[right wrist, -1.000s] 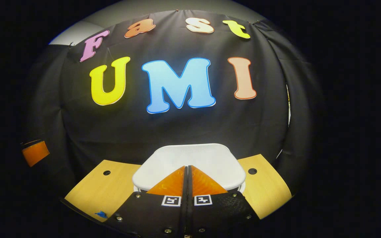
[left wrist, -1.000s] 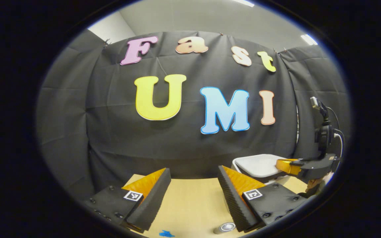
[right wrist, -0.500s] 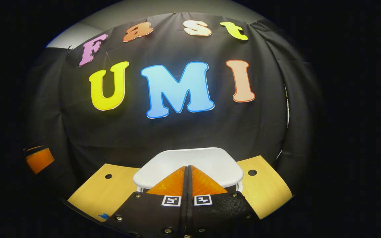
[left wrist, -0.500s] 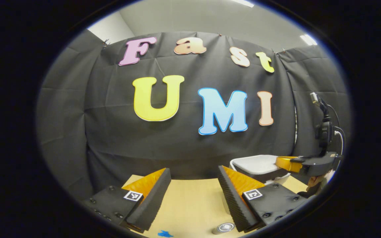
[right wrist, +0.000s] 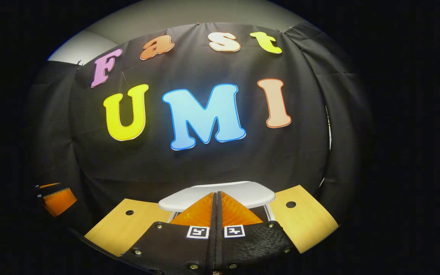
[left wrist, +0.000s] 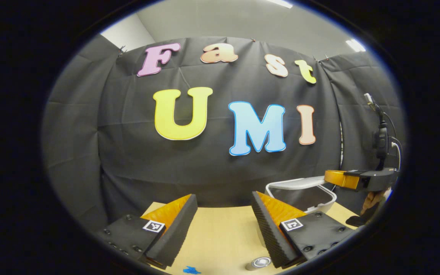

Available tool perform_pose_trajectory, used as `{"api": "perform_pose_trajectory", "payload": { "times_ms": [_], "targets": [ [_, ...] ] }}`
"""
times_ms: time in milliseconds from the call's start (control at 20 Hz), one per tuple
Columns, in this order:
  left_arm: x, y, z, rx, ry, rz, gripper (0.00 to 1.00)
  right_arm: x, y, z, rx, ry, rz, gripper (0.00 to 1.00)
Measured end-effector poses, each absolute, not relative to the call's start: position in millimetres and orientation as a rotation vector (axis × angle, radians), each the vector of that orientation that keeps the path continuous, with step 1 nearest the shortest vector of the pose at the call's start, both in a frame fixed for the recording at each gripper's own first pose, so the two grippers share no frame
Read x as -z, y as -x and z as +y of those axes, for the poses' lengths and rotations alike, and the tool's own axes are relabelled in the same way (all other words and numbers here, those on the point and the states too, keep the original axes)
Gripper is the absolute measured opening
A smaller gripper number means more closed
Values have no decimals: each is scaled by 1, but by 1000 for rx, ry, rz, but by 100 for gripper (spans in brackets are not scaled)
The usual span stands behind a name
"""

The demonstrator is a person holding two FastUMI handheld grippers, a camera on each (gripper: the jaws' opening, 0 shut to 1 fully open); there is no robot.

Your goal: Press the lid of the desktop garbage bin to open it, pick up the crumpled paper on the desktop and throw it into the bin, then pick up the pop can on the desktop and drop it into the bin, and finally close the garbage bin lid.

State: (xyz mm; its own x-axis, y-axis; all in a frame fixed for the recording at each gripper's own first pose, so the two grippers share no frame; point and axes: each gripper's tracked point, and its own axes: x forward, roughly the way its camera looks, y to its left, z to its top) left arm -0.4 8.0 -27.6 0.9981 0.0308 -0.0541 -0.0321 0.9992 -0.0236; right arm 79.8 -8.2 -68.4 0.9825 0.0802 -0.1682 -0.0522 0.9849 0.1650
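Note:
The white desktop bin stands at the right of the wooden table, its lid tilted up with the dark inside showing beneath. My right gripper, held by a hand, hovers shut just above and right of the lid. In the right gripper view the shut right gripper points over the raised lid. My left gripper stands open over the table with nothing between its fingers. The pop can stands upright below its right finger.
The wooden table carries a blue mark near its front edge. Two round holes sit in the table beside the bin. The black cloth wall hangs close behind the bin. The left gripper's finger shows at the far left.
The right gripper, which rested on the flat lid, has lifted up and away. The lid has swung up and the bin now stands open. The left gripper has hardly moved.

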Motion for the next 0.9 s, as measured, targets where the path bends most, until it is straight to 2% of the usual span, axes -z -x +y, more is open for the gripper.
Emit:
{"api": "perform_pose_trajectory", "payload": {
  "times_ms": [650, 900],
  "targets": [
    [43, 0, 13, -38, 28, 72, 100, 64, -74, -3, -77, -139, 172, 0],
    [67, 0, 20, -50, 16, 105, 100, 67, -73, -1, -81, -131, 179, 0]
  ]
}}
